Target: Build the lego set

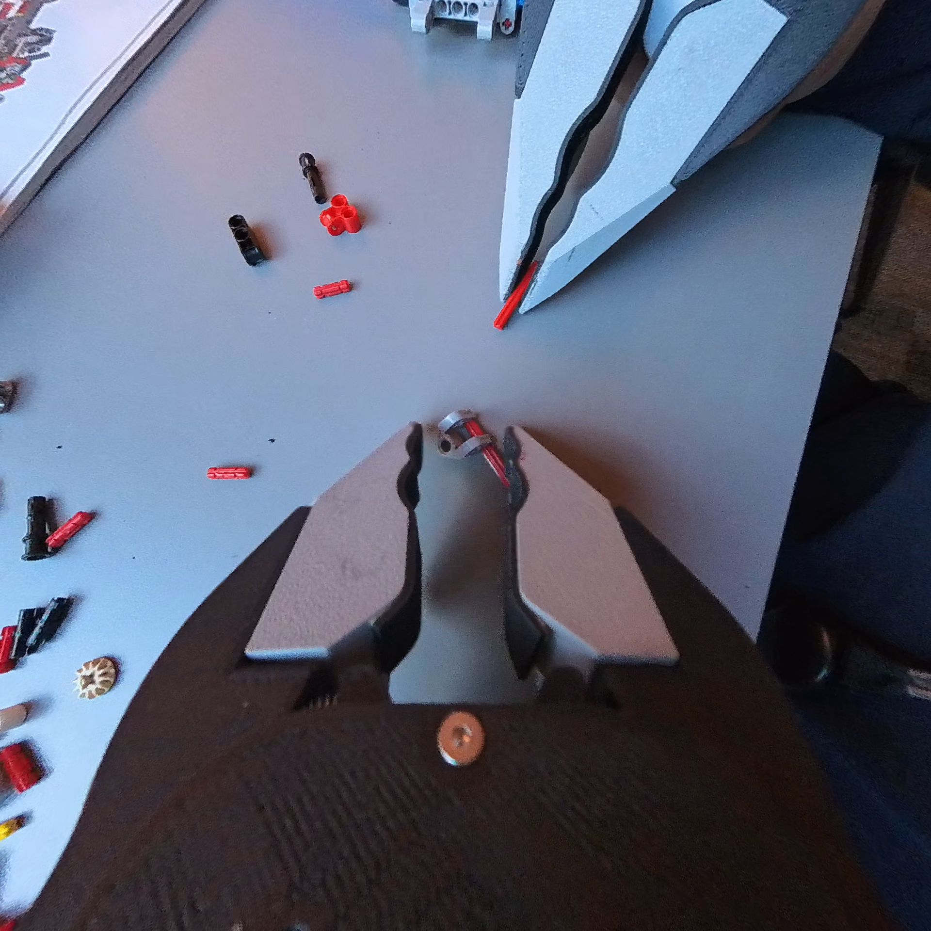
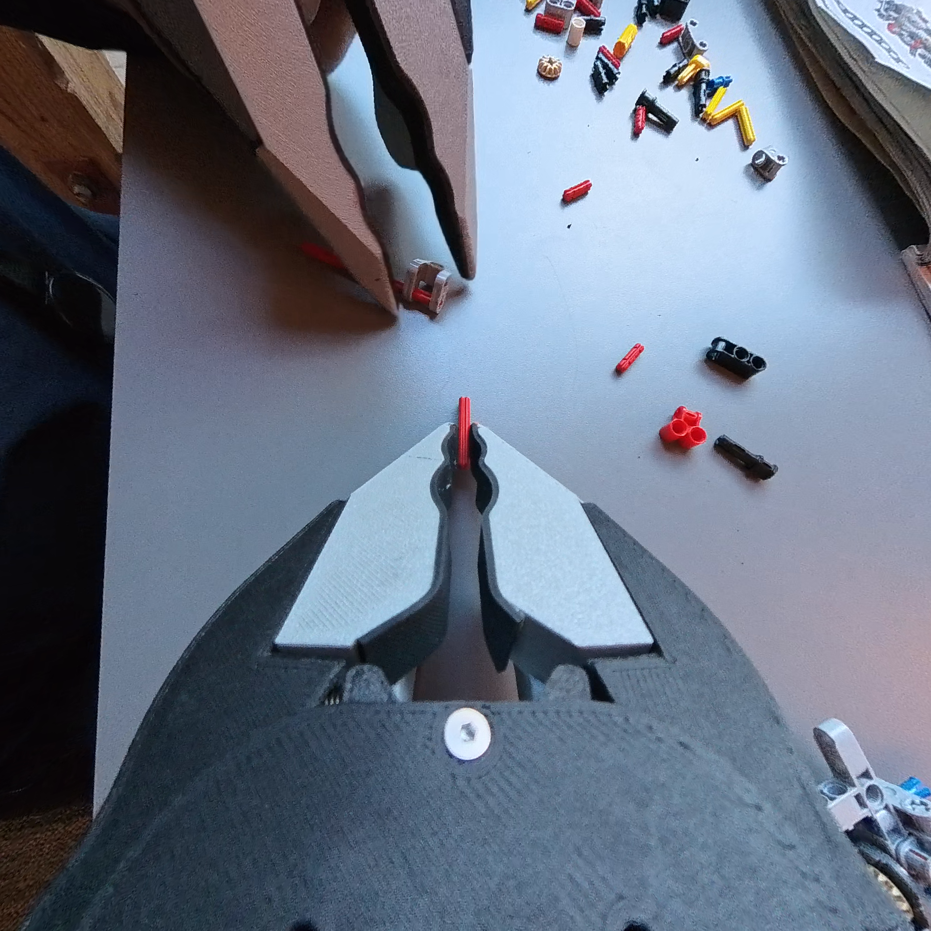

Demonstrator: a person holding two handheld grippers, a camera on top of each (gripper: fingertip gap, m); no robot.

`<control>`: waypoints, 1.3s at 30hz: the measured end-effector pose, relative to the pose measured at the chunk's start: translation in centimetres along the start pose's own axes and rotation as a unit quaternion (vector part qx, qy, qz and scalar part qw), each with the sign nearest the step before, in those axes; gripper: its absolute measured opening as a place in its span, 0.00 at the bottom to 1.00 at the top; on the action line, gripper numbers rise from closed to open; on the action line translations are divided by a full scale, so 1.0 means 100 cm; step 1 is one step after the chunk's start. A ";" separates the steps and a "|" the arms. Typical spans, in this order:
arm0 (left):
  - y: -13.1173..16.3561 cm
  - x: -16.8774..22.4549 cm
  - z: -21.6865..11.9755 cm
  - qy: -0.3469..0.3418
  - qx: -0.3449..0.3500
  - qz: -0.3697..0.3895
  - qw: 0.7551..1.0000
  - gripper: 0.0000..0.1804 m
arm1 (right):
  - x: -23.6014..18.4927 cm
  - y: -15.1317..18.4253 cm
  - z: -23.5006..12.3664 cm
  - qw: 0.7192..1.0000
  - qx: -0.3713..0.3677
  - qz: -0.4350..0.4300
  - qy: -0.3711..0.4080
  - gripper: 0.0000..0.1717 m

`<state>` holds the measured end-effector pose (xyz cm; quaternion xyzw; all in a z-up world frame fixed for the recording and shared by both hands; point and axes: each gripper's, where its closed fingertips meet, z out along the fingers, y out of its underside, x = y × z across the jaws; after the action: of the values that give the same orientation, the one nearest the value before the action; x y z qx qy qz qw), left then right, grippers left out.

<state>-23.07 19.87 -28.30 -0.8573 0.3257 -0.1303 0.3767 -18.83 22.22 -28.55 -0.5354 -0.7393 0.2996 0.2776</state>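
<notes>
My left gripper (image 1: pixel 463 433) is open and low over the grey table (image 1: pixel 655 403). A small grey connector (image 1: pixel 456 420) with a red axle (image 1: pixel 487 451) through it lies on the table between its fingertips. The axle runs against the right finger, and the left finger stands clear of the piece. The same gripper (image 2: pixel 430 292) and connector (image 2: pixel 429 286) show in the right wrist view. My right gripper (image 2: pixel 462 428) is shut on a thin red axle (image 2: pixel 463 415) that sticks out past its tips. It also shows in the left wrist view (image 1: pixel 514 302), with that axle (image 1: pixel 508 311) pointing down at the table.
Loose parts lie on the table: red pins (image 1: pixel 331 288) (image 1: pixel 228 472), a red connector (image 1: pixel 341 215), a black beam (image 1: pixel 247 239), a black pin (image 1: pixel 313 176). A heap of small parts (image 2: pixel 655 65) lies farther off. A grey model (image 2: pixel 866 806) and a booklet (image 1: pixel 75 50) are here. The table edge (image 1: pixel 831 352) is close. The tips of one gripper are about 6 cm away from the tips of the other. About 11 cm separates my right fingertips from the black pin (image 1: pixel 313 176). The right camera catches it too, in the right wrist view (image 2: pixel 750 464).
</notes>
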 end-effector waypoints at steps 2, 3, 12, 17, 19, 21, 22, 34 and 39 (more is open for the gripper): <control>-0.005 0.002 -0.005 0.009 0.024 -0.001 1.000 0.23 | 0.000 0.000 0.000 1.000 0.000 0.001 0.001 0.00; -0.007 0.002 -0.009 0.014 0.038 -0.003 0.999 0.25 | 0.001 0.000 0.000 1.000 0.000 0.000 0.003 0.00; 0.002 -0.010 -0.028 -0.005 0.056 -0.006 0.998 0.31 | 0.000 0.000 0.000 1.000 0.000 -0.001 0.000 0.00; 0.005 -0.016 -0.040 -0.018 0.076 -0.022 0.997 0.29 | 0.000 0.000 0.000 1.000 0.000 0.000 -0.002 0.00; 0.009 -0.017 -0.046 -0.029 0.079 -0.024 0.996 0.28 | 0.000 0.000 0.000 1.000 0.000 0.001 -0.003 0.00; 0.017 -0.024 -0.055 -0.053 0.077 -0.023 0.995 0.25 | 0.000 0.000 0.000 1.000 0.000 0.003 -0.005 0.00; 0.023 -0.029 -0.061 -0.069 0.072 -0.019 0.995 0.23 | 0.000 0.000 0.000 1.000 0.000 0.005 -0.006 0.00; 0.116 -0.181 -0.158 -0.227 -0.085 -0.159 0.957 0.22 | 0.000 0.000 0.000 1.000 0.000 0.000 -0.003 0.01; 0.128 -0.190 -0.143 -0.200 -0.118 -0.168 0.958 0.12 | 0.000 0.000 0.000 1.000 0.000 -0.008 0.004 0.01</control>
<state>-49.99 17.88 -27.46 -0.9467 0.1080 0.0220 0.3027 -18.83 22.20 -28.57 -0.5310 -0.7423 0.2948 0.2830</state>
